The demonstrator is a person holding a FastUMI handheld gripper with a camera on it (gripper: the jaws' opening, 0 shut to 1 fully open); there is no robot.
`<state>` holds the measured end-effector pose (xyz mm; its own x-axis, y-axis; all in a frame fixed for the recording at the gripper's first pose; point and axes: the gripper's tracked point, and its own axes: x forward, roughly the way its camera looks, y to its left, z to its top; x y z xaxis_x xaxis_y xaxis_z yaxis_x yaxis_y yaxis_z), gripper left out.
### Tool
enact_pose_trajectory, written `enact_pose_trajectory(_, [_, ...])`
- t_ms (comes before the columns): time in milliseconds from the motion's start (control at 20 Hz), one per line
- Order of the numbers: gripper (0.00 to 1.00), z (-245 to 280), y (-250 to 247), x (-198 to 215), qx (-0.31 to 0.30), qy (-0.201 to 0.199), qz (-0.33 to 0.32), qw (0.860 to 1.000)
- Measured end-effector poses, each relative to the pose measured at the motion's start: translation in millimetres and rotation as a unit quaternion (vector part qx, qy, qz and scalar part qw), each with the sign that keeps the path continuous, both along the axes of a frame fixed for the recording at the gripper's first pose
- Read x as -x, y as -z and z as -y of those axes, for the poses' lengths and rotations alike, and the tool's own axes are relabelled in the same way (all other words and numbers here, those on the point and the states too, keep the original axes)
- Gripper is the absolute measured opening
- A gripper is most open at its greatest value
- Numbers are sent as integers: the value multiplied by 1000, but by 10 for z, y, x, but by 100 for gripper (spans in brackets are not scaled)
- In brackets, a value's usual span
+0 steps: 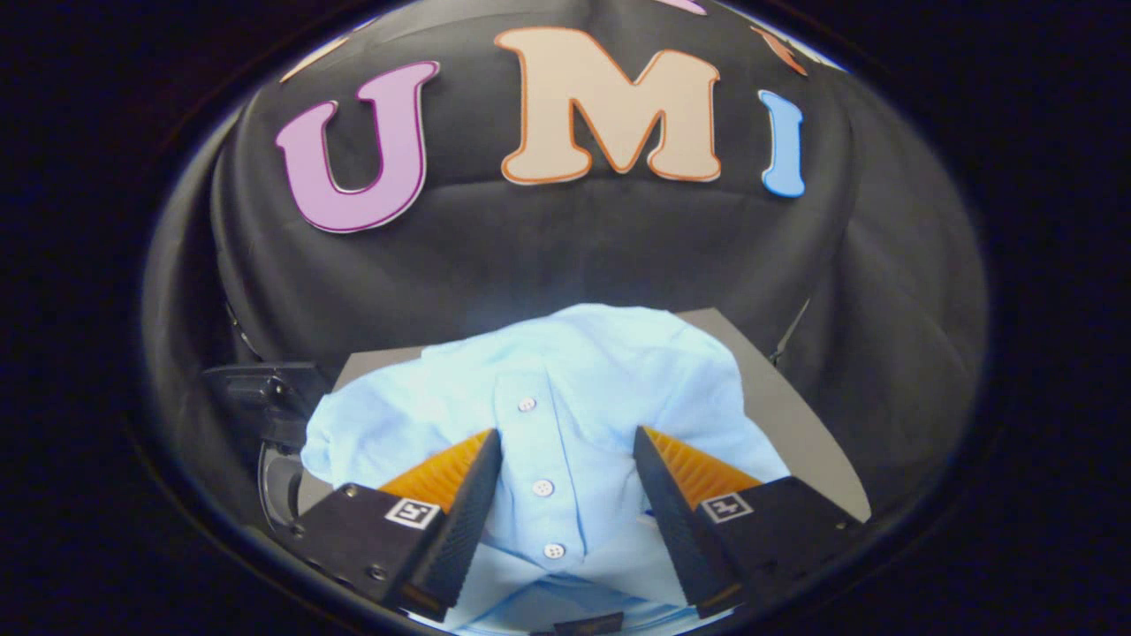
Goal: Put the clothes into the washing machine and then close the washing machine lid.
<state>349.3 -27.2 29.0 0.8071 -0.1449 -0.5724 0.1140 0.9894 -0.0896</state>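
Two fingers of the claw (567, 442) stand spread apart over a light blue shirt (548, 415), its button strip between them, lying crumpled across the grey worktop (795, 424)

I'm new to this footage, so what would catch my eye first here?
A pale blue buttoned shirt lies crumpled on a grey tabletop, its button placket running between the open gripper fingers. A dark device sits beside the shirt's edge, by the booth wall.

Hand-held gripper (567, 442), fingers spread apart
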Motion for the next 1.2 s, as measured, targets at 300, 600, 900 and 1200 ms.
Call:
enact_pose_trajectory(300, [19, -125, -37, 53, 0, 3, 7, 1000])
enact_pose_trajectory(600, [6, -703, -393, 98, -52, -41, 56, 996])
enact_pose_trajectory(900, [6, -1592, -736, 199, -111, -102, 87, 985])
enact_pose_trajectory(1200, [6, -2475, -793, 264, -122, -158, 86, 976])
